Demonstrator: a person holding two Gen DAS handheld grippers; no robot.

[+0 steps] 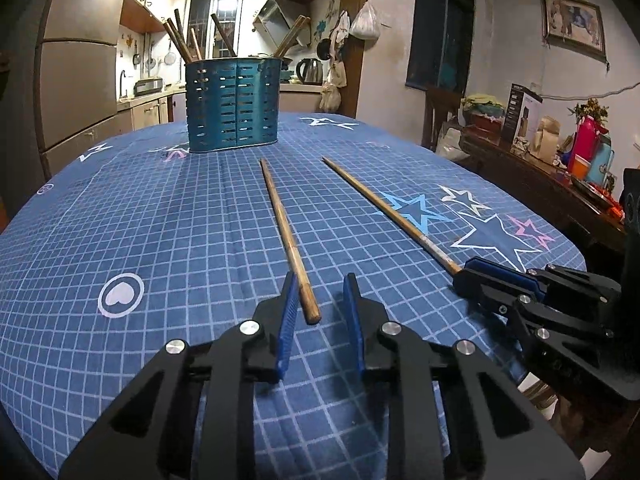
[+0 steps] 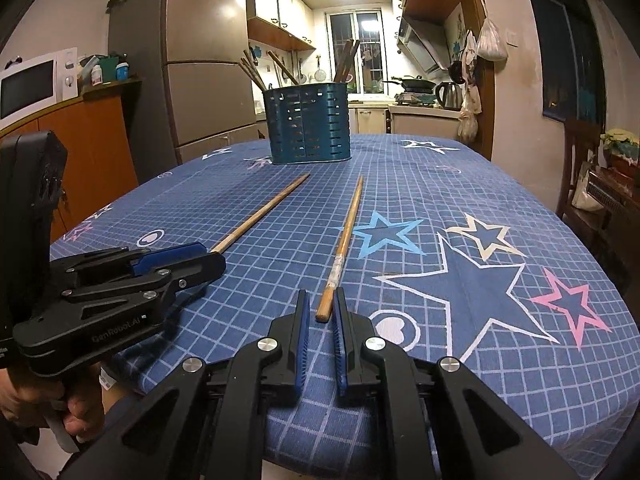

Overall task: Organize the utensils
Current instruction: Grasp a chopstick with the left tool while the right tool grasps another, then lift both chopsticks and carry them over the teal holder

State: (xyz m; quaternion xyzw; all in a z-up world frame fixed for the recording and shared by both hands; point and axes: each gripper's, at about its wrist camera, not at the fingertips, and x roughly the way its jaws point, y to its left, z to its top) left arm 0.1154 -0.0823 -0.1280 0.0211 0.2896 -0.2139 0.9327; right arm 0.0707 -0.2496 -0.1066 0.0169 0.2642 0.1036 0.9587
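Chopsticks lie apart on the surface (image 1: 160,208). Left tool (image 1: 320,284) gapes wide around the left chopstick (image 1: 288,236); right tool (image 2: 322,300) sits narrowly parted around the right chopstick (image 2: 342,240).

Utensil holder (image 1: 233,106) far on the table (image 1: 160,220), sticks standing in it, two chopsticks lying nearer: left chopstick (image 1: 289,240), right chopstick (image 1: 390,213) beside it.

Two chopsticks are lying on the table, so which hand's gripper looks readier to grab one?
Probably the right gripper: its fingers stand narrowly around its chopstick. The left gripper gapes wider, its chopstick lying against one finger.
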